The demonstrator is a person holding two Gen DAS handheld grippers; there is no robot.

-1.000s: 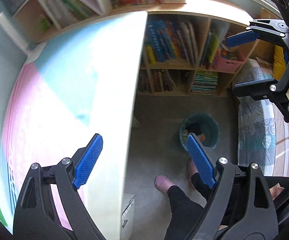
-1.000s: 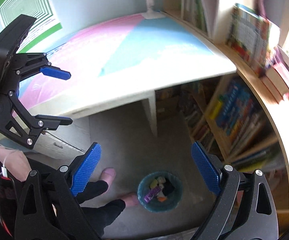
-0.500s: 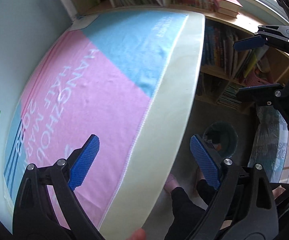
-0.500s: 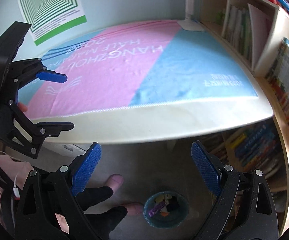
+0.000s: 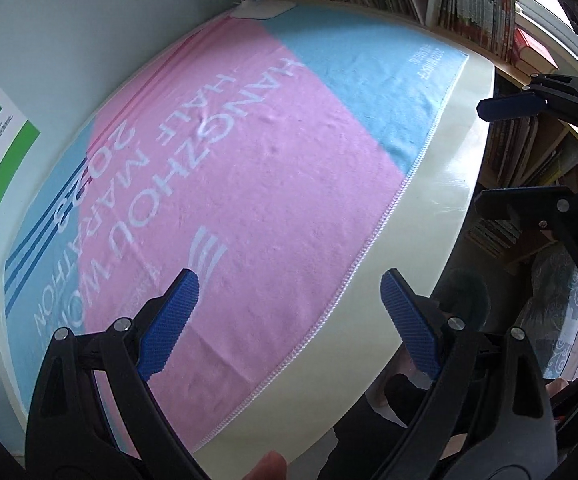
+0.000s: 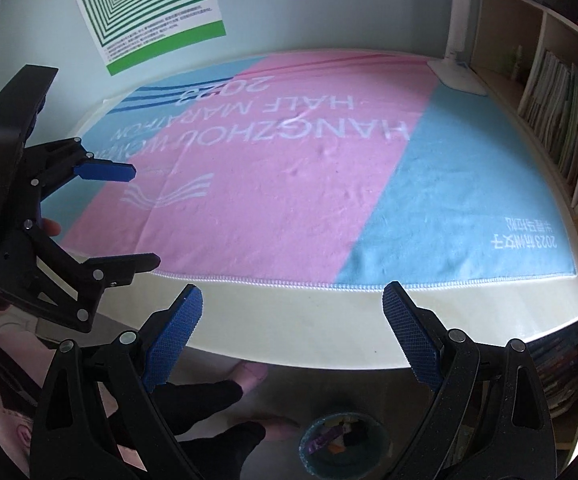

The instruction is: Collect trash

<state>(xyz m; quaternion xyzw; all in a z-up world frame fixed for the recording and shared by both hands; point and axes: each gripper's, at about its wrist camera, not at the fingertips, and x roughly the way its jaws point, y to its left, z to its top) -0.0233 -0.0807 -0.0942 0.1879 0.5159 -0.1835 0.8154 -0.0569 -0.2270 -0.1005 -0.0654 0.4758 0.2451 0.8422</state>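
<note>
Apparently nearly done: the towel (image 6: 289, 184) on the desk (image 6: 309, 316) looks bare, trash sits in the bin (image 6: 345, 444) on the near floor, and both left gripper (image 5: 289, 320) and right gripper (image 6: 293, 336) hang spread, empty.

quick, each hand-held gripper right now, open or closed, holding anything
left hand-held gripper: open, holding nothing.
right hand-held gripper: open, holding nothing.
</note>
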